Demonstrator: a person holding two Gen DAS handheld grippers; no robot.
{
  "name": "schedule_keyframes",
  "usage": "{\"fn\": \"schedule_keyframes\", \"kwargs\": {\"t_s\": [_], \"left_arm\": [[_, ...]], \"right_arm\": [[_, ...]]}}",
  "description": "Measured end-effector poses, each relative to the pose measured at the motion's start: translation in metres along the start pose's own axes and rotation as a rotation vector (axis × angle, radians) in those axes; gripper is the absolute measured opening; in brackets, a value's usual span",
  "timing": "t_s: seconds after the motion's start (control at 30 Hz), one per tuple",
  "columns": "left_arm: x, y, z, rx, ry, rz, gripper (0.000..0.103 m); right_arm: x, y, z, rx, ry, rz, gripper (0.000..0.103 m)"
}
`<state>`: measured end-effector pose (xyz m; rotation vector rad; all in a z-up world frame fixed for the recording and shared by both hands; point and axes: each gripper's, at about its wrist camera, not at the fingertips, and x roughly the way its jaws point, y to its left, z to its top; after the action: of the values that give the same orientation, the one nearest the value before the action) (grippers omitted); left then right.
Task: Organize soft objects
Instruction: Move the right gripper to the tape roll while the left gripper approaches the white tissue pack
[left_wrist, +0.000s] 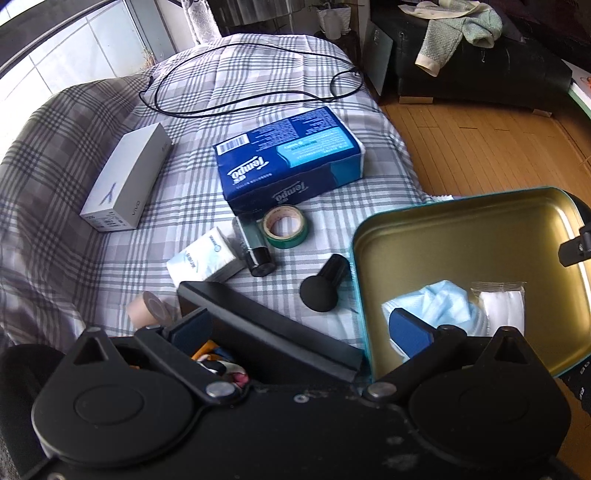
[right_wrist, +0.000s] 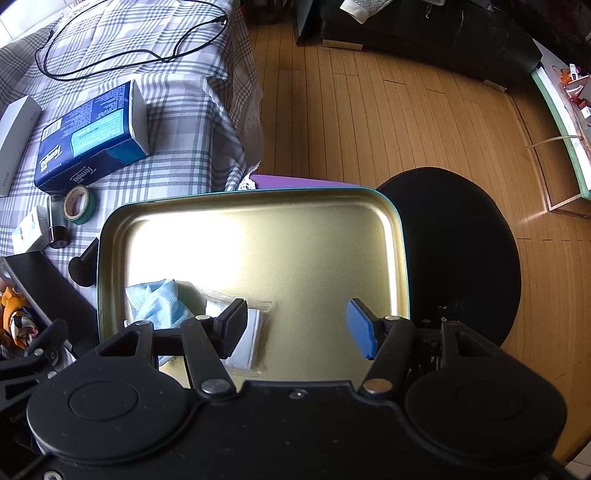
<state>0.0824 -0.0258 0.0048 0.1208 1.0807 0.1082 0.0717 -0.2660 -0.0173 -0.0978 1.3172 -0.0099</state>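
my right gripper (right_wrist: 297, 326) hung spread and empty over the gold-lined teal tin tray (right_wrist: 400, 236), where a crumpled blue face mask (right_wrist: 159, 301) and a clear-wrapped white pad (right_wrist: 251, 332) lay by its near-left corner. only the left view showed my left gripper (left_wrist: 301, 332) spread across the black box's wall (left_wrist: 266, 328).

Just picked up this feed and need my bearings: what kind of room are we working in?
Most likely a bedroom or living room at home. The work surface is a bed under a plaid cover, with wooden floor beside it and clothes draped over a dark bench.
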Motion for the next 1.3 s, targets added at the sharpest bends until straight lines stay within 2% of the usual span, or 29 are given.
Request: {"fn": "schedule_keyframes", "kwargs": {"t_s": [0.27, 0.47, 0.77, 0.93, 1.2, 1.3], "left_arm": [[0.005, 0.064, 0.019, -0.056, -0.033, 0.106, 0.103], [0.014, 0.118, 0.036, -0.09, -0.039, 0.157, 0.103], [0.045, 0.172, 0.045, -0.136, -0.012, 0.182, 0.103], [0.066, 0.189, 0.048, -0.151, -0.005, 0.17, 0.103], [0.115, 0.205, 0.053, -0.23, 0.048, 0.058, 0.103], [0.136, 0.206, 0.05, -0.236, 0.071, 0.043, 0.102]], "right_arm": [[-0.001, 0.013, 0.008, -0.01, -0.003, 0.002, 0.057], [-0.006, 0.03, 0.016, -0.025, -0.021, 0.022, 0.057], [-0.018, 0.069, 0.032, -0.059, -0.077, 0.108, 0.057], [-0.023, 0.097, 0.041, -0.11, -0.107, 0.159, 0.057], [-0.015, 0.143, 0.041, -0.223, -0.125, 0.208, 0.057], [-0.012, 0.157, 0.043, -0.254, -0.132, 0.228, 0.057]]}}
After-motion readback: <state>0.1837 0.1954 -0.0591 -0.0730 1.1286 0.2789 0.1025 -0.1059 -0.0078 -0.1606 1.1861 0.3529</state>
